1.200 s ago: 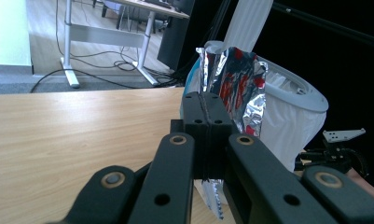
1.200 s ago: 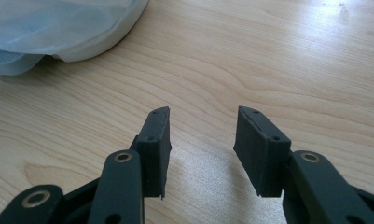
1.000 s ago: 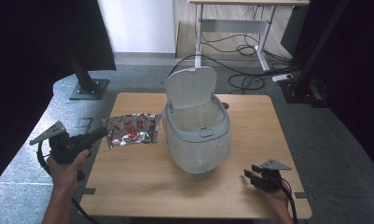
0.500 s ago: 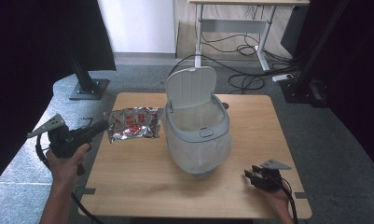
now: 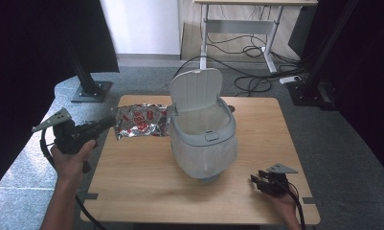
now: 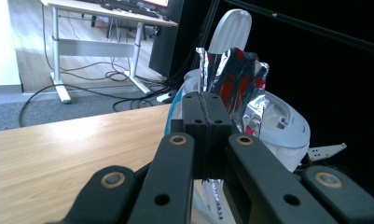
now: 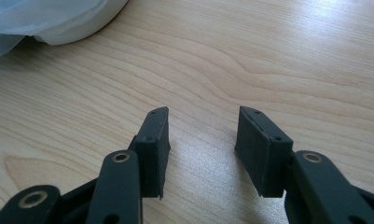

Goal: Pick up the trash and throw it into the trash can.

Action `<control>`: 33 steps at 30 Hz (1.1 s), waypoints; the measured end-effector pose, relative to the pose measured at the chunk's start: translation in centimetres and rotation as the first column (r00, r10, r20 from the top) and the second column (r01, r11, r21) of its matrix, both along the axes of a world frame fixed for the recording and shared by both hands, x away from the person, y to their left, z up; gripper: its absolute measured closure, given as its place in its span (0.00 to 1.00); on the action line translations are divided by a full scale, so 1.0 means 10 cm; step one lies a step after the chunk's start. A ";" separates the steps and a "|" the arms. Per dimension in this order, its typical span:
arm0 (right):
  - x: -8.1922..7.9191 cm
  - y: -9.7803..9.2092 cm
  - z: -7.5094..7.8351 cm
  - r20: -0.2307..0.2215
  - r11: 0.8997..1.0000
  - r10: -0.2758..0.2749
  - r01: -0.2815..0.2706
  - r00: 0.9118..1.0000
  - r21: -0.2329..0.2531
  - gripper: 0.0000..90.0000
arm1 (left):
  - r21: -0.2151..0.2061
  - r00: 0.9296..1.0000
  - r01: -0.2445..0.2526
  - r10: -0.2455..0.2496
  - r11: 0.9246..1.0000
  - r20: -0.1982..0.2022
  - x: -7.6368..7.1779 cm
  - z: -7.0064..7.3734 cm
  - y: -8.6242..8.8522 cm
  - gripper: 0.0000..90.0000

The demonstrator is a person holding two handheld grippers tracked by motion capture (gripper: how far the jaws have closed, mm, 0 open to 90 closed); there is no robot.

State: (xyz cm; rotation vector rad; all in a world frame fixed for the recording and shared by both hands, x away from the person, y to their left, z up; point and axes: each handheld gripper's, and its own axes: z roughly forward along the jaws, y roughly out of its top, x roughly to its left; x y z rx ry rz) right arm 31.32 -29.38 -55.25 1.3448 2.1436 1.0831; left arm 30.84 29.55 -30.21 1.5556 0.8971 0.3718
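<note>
While our left gripper (image 5: 108, 123) clamps the edge of the foil snack wrapper (image 5: 141, 120), its jaws pressed tight together on the crinkled silver-and-red film, the wrapper hangs out over the left part of the table (image 5: 132, 191), just beside the white bin (image 5: 201, 139). In the left gripper view the wrapper (image 6: 236, 88) stands up past the closed jaws, with the bin's raised lid (image 6: 233, 28) right behind it. We judge that we hold it by one edge so the rest can swing freely toward the bin's mouth, and that the lid (image 5: 195, 90) is tipped back upright precisely so the opening is free to take the rubbish. A thin plastic liner (image 5: 204, 155) is folded over the rim and drapes down the outside, likely so it stays put when something drops in.

Our right gripper (image 5: 264, 184) rests near the front right corner, jaws parted with nothing between them, well apart from the wrapper; in its own view it (image 7: 201, 140) lies low over bare wood, probably parked out of the way.

We count one wrapper, one bin with one lid, one liner, two grippers.
</note>
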 end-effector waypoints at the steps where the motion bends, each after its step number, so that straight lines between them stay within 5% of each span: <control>1: 0.00 0.00 0.00 0.000 1.000 0.001 -0.001 1.000 0.000 0.59 | 0.001 1.000 0.001 -0.001 1.000 0.001 0.01 0.01 -0.01 1.00; 14: 0.00 0.01 0.00 -0.003 1.000 0.002 -0.002 1.000 -0.005 0.59 | 0.020 1.000 0.011 -0.012 1.000 0.012 0.12 0.20 -0.15 1.00; 33: -0.01 0.02 0.00 0.000 1.000 0.009 -0.009 1.000 -0.015 0.59 | 0.053 1.000 0.023 -0.023 0.998 0.015 0.23 0.25 -0.32 1.00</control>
